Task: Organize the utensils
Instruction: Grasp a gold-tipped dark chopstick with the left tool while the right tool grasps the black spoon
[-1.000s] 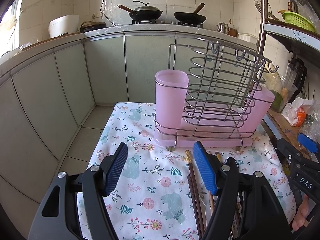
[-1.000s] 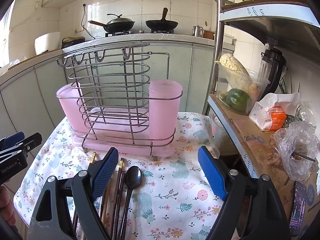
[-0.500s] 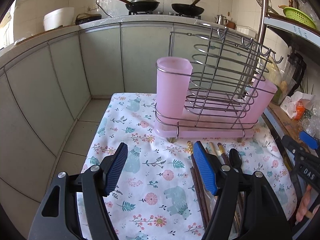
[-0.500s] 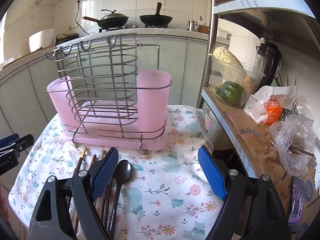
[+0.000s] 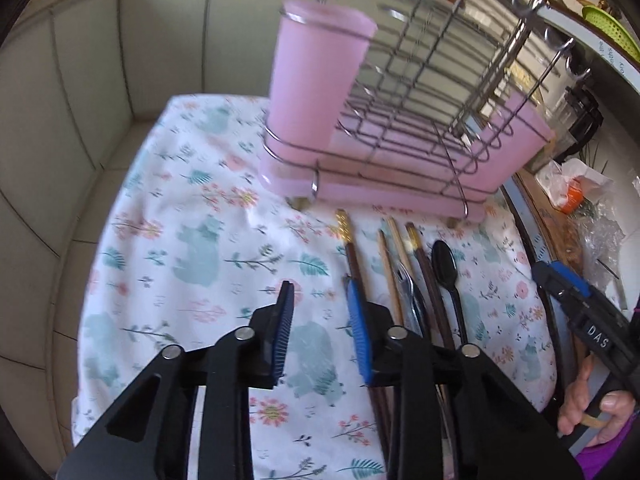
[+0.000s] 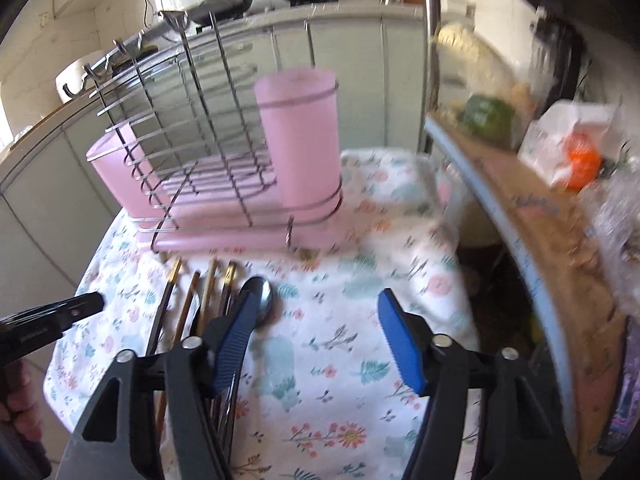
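Left wrist only: hand [image 5: 592, 404] (gripping handle)

Both grippers share one build: black plastic arms with triangular cut-outs, silver pivot screws and ribbed blue pads [image 5: 281, 332]. Seen from the left gripper [image 5: 320, 330], the right gripper [image 6: 320, 344] bears white letters "DAS". A purple sleeve [image 5: 612, 458] shows at its hand [image 5: 592, 400].

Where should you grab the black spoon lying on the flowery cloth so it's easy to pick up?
Probably the thin handle of the black spoon, pinched from above across its width. It lies flat on the cloth with its bowl toward the pink rack, and chopsticks crowd its left side, so coming from the right looks easier.
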A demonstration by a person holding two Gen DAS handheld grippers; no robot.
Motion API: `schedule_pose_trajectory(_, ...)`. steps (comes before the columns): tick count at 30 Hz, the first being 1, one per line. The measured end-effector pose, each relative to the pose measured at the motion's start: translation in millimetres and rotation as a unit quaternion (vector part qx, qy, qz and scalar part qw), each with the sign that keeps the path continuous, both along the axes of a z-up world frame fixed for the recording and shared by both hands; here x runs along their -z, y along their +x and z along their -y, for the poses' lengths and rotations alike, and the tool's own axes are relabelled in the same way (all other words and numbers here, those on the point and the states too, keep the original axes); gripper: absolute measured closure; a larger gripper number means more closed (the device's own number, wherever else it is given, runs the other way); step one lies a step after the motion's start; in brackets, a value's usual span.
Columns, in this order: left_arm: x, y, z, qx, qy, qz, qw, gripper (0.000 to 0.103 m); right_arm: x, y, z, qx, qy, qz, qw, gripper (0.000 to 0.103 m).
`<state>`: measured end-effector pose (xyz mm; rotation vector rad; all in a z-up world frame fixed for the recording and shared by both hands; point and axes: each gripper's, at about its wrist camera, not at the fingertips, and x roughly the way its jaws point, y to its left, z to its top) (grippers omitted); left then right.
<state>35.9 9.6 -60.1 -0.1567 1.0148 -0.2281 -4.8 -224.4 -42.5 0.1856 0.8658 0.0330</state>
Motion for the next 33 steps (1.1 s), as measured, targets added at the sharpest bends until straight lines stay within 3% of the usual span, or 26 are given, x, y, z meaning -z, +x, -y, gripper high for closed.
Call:
schedule_pose_trajectory(7,16,31,23,0.027,-0.005,-0.049,0.9985,0.079,19,15,7,-0.018,0.082,-0.054,0.995,0.069)
schedule_pose_trajectory(11,24,49,37,0.034,0.014,-0.067,0.9971,0.080,25,22,9,-0.026,0.123,-0.076,0.989,0.072)
schedule_pose_trajectory(18,48,69,48,0.035,0.019,-0.107,0.9935,0.091,36,42,12,-0.032,0.173,-0.109,0.978,0.072)
schedule_pose_trajectory(23,50,72,43,0.028,-0.009,-0.106,0.9939,0.095,48,60,4,-0.036,0.171,-0.129,0.976,0.071)
schedule_pose_trajectory(33,27,60,10,0.023,-0.048,-0.091,0.9944,0.096,77,87,-2,-0.034,0.168,-0.164,0.971,0.072)
